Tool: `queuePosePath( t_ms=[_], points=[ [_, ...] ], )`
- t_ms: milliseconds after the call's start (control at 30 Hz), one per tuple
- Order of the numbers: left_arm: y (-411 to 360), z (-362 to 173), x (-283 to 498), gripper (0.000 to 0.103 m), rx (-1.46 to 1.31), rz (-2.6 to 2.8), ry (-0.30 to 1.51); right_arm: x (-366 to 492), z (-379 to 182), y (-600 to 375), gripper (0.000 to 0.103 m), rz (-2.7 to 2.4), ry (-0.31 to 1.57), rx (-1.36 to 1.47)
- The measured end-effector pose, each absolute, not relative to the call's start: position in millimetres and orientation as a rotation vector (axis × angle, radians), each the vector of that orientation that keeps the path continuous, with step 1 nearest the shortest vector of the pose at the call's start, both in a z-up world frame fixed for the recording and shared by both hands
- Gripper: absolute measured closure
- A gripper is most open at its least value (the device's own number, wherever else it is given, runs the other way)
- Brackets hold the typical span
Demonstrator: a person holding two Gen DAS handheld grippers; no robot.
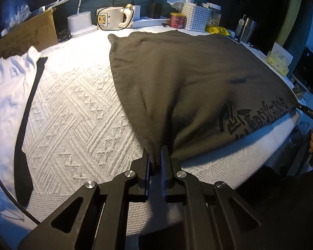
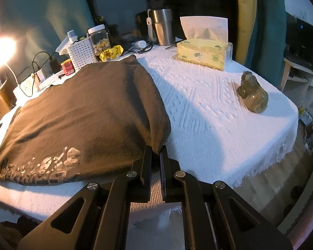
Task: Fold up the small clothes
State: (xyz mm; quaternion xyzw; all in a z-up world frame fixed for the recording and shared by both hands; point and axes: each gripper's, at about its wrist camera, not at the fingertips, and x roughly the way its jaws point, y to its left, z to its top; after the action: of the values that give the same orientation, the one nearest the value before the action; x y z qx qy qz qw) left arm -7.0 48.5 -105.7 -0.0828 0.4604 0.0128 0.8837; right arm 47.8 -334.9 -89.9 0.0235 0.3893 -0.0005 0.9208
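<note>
Dark grey-brown cotton T-shirt [image 1: 187, 79] with black letters printed near its front edge lies spread on the white bumpy woven tablecloth [image 1: 77, 112], and its two near corners are pinched tight, one in the left gripper [image 1: 155, 158] and one in the right gripper [image 2: 156, 153]. From each gripper the shirt runs out toward 12 o'clock, mostly flat with a few soft wrinkles. This looks like the start of a fold, so I think both corners should next lift together and go toward 12 o'clock, staying level, to lay the near half over the far half.
</note>
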Motion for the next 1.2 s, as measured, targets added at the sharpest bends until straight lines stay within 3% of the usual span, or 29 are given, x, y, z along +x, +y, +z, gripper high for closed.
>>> queuePosePath(
  t_ms=[100,267,333,400,467,533,1100,1200],
  points=[
    [55.2,-104.4,-5.5,0.091,-0.187,0.016,0.977,47.9,-89.4,-335.6,0.095,-0.008,0.810,0.058],
    [69.3,-97.5,-14.2,0.061,-0.203,0.066,0.938,50.4,-88.5,-337.9,0.095,-0.024,0.832,0.088],
    [73.4,-90.2,-15.4,0.055,-0.210,0.129,0.887,51.5,-88.3,-337.6,0.087,-0.025,0.842,0.093],
    [71.7,-81.7,-10.3,0.054,-0.198,0.132,0.851,54.0,-87.7,-338.9,0.079,-0.034,0.850,0.103],
    [72.7,-76.6,-2.7,0.054,-0.200,0.119,0.825,53.6,-85.9,-341.9,0.062,-0.038,0.842,0.124],
    [77.6,-76.0,12.9,0.054,-0.205,0.121,0.832,54.8,-84.1,-344.8,0.056,-0.052,0.838,0.132],
    [113.2,-107.8,140.6,0.054,-0.141,0.170,0.922,105.6,-75.3,-340.7,0.056,-0.081,0.821,0.119],
    [114.7,-108.4,153.5,0.058,-0.120,0.134,0.941,119.3,-77.1,-335.8,0.056,-0.076,0.831,0.113]
  ],
)
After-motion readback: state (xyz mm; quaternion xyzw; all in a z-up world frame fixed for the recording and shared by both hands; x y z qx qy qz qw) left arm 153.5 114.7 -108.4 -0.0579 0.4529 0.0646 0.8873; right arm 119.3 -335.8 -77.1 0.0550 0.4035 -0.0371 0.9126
